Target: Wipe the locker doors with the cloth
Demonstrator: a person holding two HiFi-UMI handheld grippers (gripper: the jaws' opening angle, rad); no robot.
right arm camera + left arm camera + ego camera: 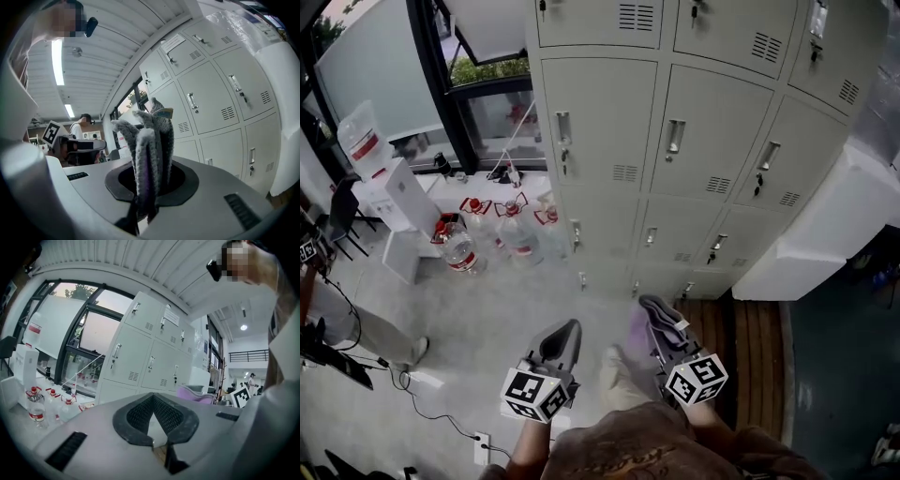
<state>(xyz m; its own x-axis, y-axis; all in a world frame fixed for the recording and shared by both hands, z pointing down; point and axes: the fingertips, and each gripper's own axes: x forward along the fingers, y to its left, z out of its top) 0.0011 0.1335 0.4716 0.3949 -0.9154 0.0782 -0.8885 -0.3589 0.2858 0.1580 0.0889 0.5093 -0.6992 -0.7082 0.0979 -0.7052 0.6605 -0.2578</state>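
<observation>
Grey metal lockers (703, 141) with handles and vent slots stand ahead of me, also seen in the left gripper view (140, 357) and the right gripper view (220, 93). My right gripper (656, 314) is held low in front of my body, shut on a folded grey and purple cloth (639, 328). The cloth (152, 136) sticks up from between that gripper's (150, 164) jaws. My left gripper (565, 333) hangs beside it at the same height, shut, with nothing held (154, 420). Both grippers are well short of the locker doors.
Several water bottles (492, 234) and a white water dispenser (389, 197) stand on the floor left of the lockers, below a window. A white cabinet (825, 234) adjoins the lockers on the right, with wooden slats (750, 337) at its foot. A power strip (481, 448) and cables lie bottom left.
</observation>
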